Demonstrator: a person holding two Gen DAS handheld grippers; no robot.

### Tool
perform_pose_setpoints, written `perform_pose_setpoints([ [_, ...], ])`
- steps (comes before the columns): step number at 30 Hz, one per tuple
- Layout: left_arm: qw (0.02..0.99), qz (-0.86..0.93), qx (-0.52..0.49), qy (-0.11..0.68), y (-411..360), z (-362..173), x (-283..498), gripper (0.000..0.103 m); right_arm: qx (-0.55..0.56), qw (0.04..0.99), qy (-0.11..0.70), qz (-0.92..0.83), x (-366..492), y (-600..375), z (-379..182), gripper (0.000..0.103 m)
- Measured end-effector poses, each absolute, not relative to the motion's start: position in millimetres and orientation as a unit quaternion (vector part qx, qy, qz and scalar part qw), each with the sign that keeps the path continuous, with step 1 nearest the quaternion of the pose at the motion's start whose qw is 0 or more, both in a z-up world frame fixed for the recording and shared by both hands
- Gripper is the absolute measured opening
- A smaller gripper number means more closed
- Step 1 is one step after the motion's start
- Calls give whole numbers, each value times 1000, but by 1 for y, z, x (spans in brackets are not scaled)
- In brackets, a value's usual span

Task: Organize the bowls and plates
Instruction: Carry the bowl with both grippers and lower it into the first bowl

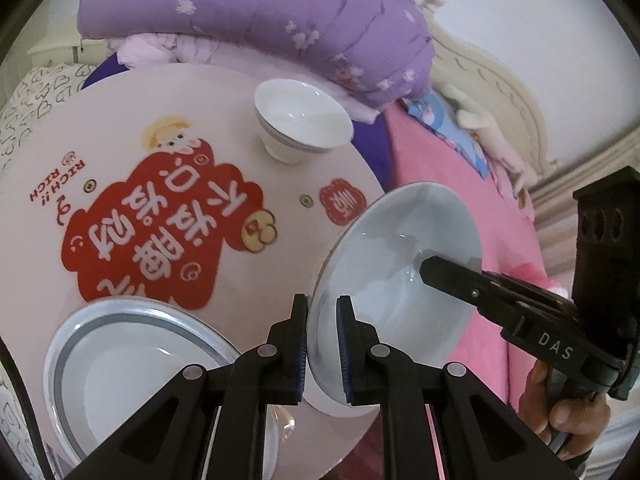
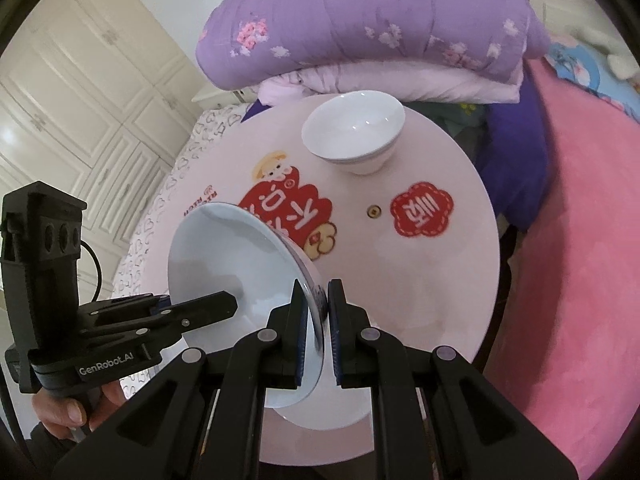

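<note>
A pale blue plate (image 1: pixel 400 240) hangs tilted above the round printed table (image 1: pixel 180 100), gripped from two sides. My left gripper (image 1: pixel 322 300) is shut on its near rim. From the right, my right gripper (image 1: pixel 428 268) reaches onto the opposite rim. In the right wrist view the right gripper (image 2: pixel 318 284) is shut on the plate (image 2: pixel 224 248) edge, and the left gripper (image 2: pixel 230 302) pinches the far side. A white bowl (image 1: pixel 300 120) (image 2: pixel 354 136) stands upright at the table's back. A silver-rimmed plate (image 1: pixel 120 360) lies flat at the front left of the table.
A folded purple floral quilt (image 2: pixel 360 20) lies piled behind the table (image 2: pixel 440 280). A pink blanket (image 2: pixel 580 280) covers the bed on the right, and a cream headboard (image 1: pixel 500 92) rises behind it. White wardrobe doors (image 2: pixel 80 80) stand at the left.
</note>
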State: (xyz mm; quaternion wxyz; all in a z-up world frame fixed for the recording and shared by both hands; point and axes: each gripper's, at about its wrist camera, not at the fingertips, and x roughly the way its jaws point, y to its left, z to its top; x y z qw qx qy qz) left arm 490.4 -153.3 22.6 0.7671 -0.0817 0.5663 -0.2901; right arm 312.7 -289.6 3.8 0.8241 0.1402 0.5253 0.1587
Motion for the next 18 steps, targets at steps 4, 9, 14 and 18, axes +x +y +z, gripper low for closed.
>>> perform_pose_setpoints([
  [4, 758, -294, -67, 578, -163, 12, 478, 10, 141, 819, 536, 151, 301, -294, -9, 10],
  [9, 749, -292, -53, 592, -174, -1, 467, 10, 142, 806, 556, 145, 290, -298, -30, 10],
  [14, 751, -286, -37, 594, -182, -10, 460, 10, 139, 800, 566, 144, 285, -299, -41, 10],
  [18, 751, -279, -22, 598, -187, -19, 456, 10, 133, 794, 576, 144, 283, -297, -50, 10],
])
